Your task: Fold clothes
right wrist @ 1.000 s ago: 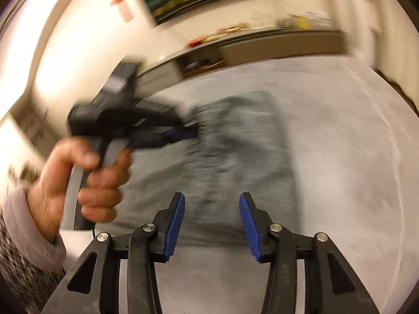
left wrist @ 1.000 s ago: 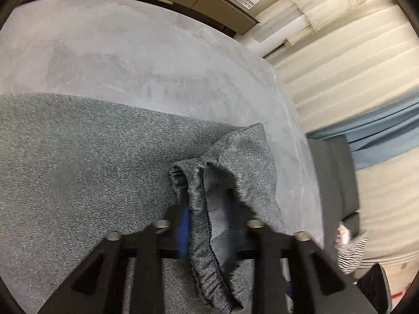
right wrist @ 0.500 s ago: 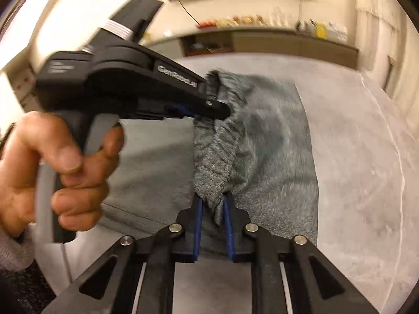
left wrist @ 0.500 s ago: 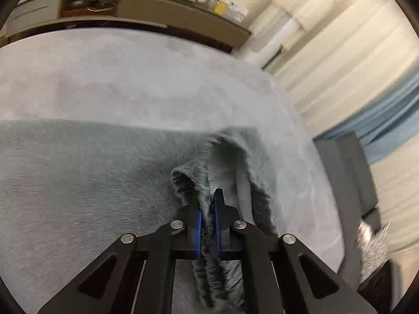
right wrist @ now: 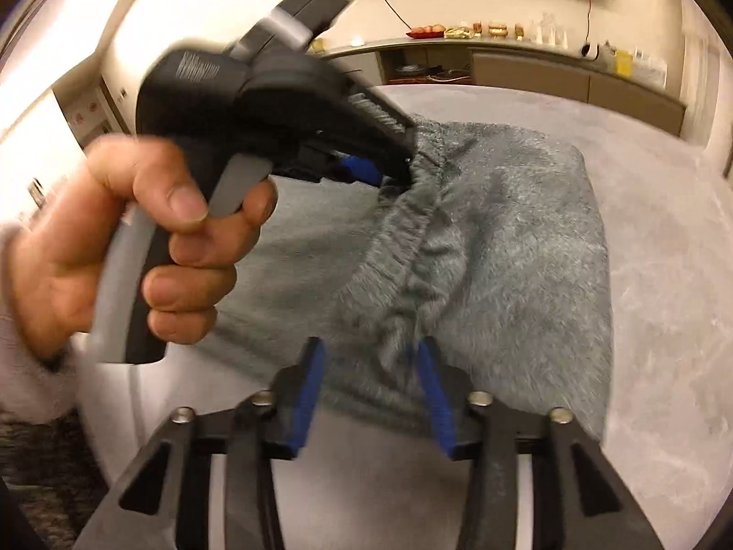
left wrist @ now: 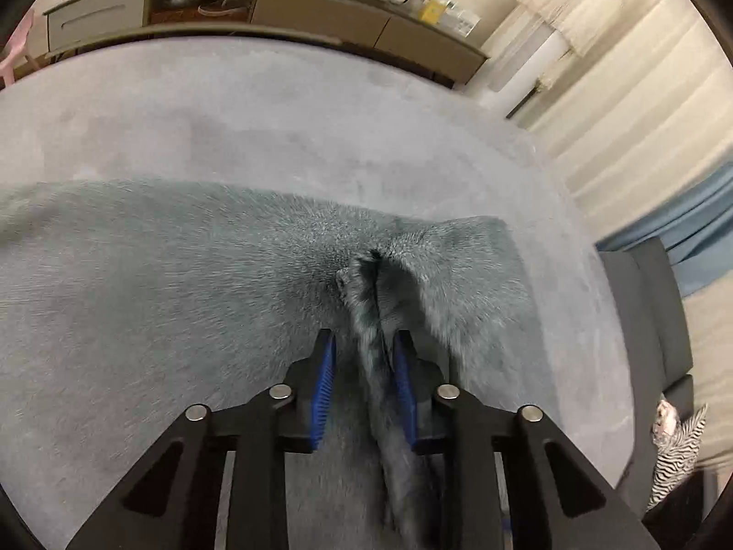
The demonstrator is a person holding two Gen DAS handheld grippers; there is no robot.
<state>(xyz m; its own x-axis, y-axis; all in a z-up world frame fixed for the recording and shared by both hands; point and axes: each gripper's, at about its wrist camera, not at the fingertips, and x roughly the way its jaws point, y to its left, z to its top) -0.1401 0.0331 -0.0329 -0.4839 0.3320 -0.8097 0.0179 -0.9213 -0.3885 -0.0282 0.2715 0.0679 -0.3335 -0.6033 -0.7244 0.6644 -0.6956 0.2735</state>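
Between both opening tongs [left wrist: 362,366] [right wrist: 373,380]: grey garment [right wrist: 504,252], unpinched.

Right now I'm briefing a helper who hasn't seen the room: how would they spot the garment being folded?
On the pale grey carpet, before the long low cabinet, lies one heathered grey knit garment. Its gathered elastic waistband rises in a ridge between the two claws, unlike the flat carpet.
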